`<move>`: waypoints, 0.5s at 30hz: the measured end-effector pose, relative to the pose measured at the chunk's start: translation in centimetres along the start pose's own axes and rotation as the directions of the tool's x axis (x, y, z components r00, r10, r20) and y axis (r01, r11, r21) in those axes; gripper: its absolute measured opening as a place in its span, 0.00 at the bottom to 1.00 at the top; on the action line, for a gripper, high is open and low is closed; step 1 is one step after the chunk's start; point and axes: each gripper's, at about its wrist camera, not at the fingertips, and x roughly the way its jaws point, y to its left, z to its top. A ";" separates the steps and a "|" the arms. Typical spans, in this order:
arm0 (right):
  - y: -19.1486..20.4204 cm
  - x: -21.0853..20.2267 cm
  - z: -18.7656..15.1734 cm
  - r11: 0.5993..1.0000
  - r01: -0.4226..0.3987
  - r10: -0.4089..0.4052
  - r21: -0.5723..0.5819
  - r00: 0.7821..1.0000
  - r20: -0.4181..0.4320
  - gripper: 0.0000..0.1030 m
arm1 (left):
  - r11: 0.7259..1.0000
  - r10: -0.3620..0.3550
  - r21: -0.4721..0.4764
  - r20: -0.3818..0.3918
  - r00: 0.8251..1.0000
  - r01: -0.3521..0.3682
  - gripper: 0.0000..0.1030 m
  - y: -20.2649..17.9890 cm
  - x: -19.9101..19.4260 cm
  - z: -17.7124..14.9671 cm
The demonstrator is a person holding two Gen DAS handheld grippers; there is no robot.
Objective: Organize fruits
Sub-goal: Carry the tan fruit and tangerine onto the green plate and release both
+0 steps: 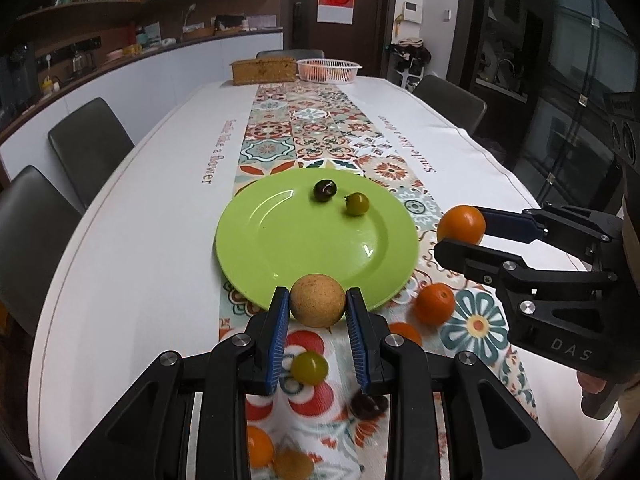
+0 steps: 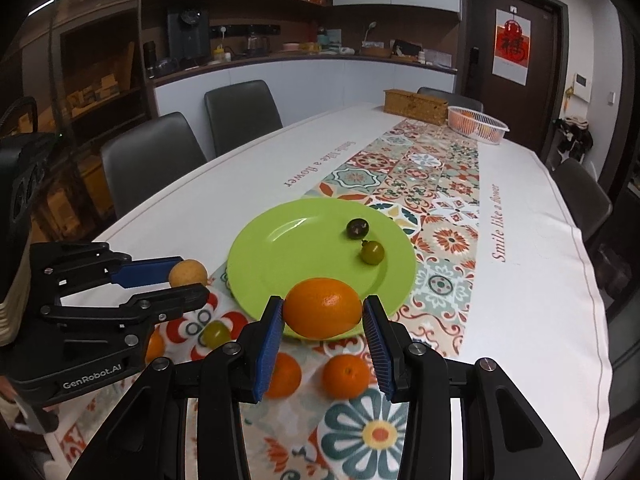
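two tomatoes (image 1: 340,198) on plate (image 1: 280,248)

We see dim, warm indoor light; overhead glare streaks the green plate (image 1: 280,240). Past it the room goes murky. Fruit nearest the lens below it blurs. Heavy fisheye bend, black vignette at corners.

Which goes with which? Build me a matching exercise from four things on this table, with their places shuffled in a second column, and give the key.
Things
1. tan round fruit
2. big orange
3. dark tomato
4. pink basket

Places
A. on the green plate
B. clamped in the right gripper
C. at the far end of the table
D. clamped in the left gripper

Pairs: 1-D, 2-B, 3-A, 4-C
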 end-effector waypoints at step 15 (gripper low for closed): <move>-1.4 6.6 1.8 1.000 -0.003 0.003 0.002 0.994 -0.113 0.40 | 1.000 -0.023 0.001 -0.121 0.992 0.024 0.28 2.2 6.2 2.6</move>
